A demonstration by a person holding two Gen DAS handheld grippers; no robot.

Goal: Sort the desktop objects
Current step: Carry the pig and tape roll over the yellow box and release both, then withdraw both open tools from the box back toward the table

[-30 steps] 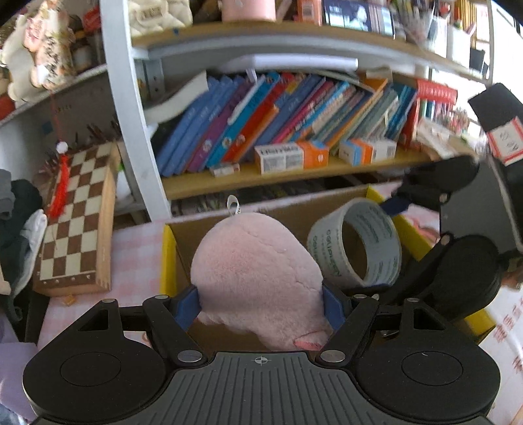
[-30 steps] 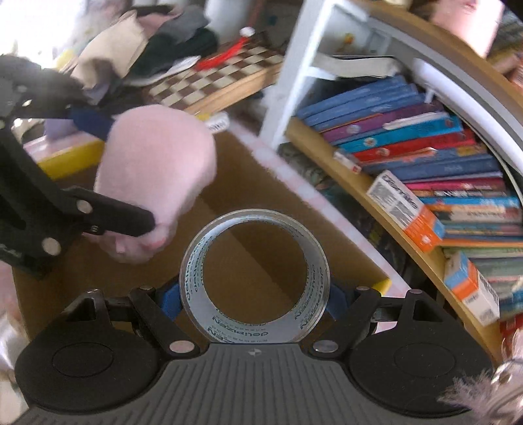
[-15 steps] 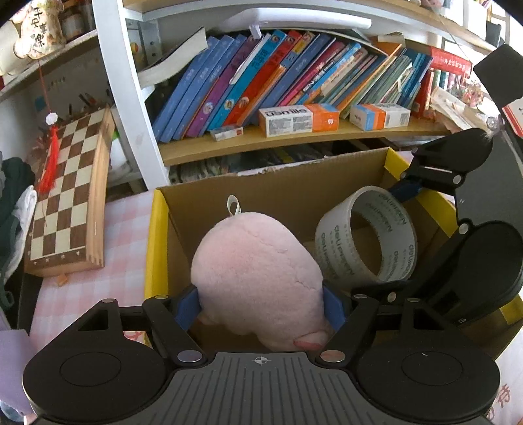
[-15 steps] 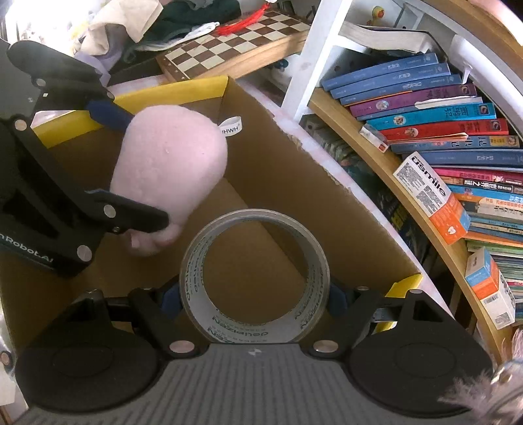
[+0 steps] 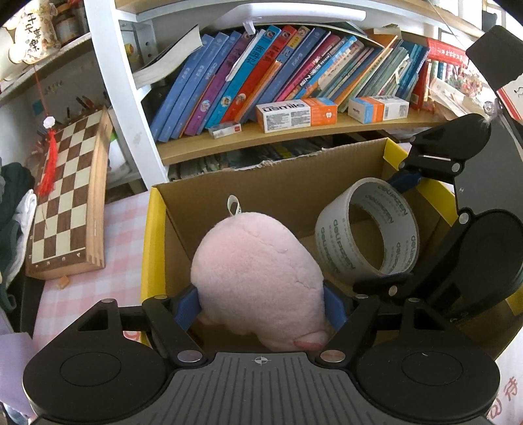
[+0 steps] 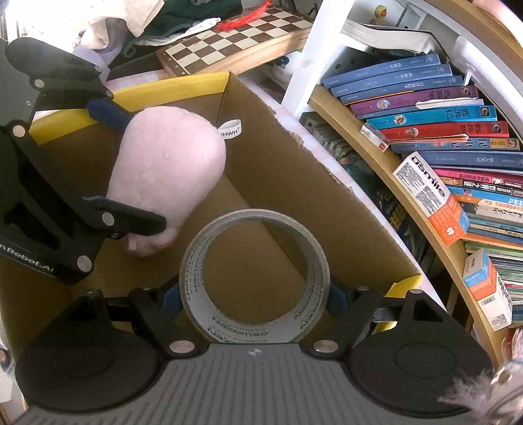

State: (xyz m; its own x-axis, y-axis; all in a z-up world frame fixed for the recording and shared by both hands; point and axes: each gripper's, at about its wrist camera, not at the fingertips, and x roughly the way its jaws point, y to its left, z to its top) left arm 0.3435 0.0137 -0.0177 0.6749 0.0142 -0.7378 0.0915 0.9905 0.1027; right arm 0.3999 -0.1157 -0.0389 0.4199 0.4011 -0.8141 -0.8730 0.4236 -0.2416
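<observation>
My left gripper (image 5: 260, 304) is shut on a pink plush toy (image 5: 258, 278) and holds it inside an open cardboard box (image 5: 261, 183) with yellow flaps. The toy also shows in the right wrist view (image 6: 163, 170), with the left gripper (image 6: 124, 170) around it. My right gripper (image 6: 253, 297) is shut on a roll of clear packing tape (image 6: 253, 278) and holds it over the box interior (image 6: 294, 183). In the left wrist view the tape roll (image 5: 366, 229) hangs to the right of the toy, held by the right gripper (image 5: 389, 225).
A shelf with leaning books (image 5: 261, 81) and small cartons (image 5: 295, 114) stands right behind the box. A wooden chessboard (image 5: 65, 202) lies to the left on a pink checked cloth (image 5: 121, 235). Clothes (image 6: 130, 19) are piled beyond the chessboard.
Both grippers have come lower over the box with their loads. The box walls now surround the toy and the tape, and the shelf looks higher in view.
</observation>
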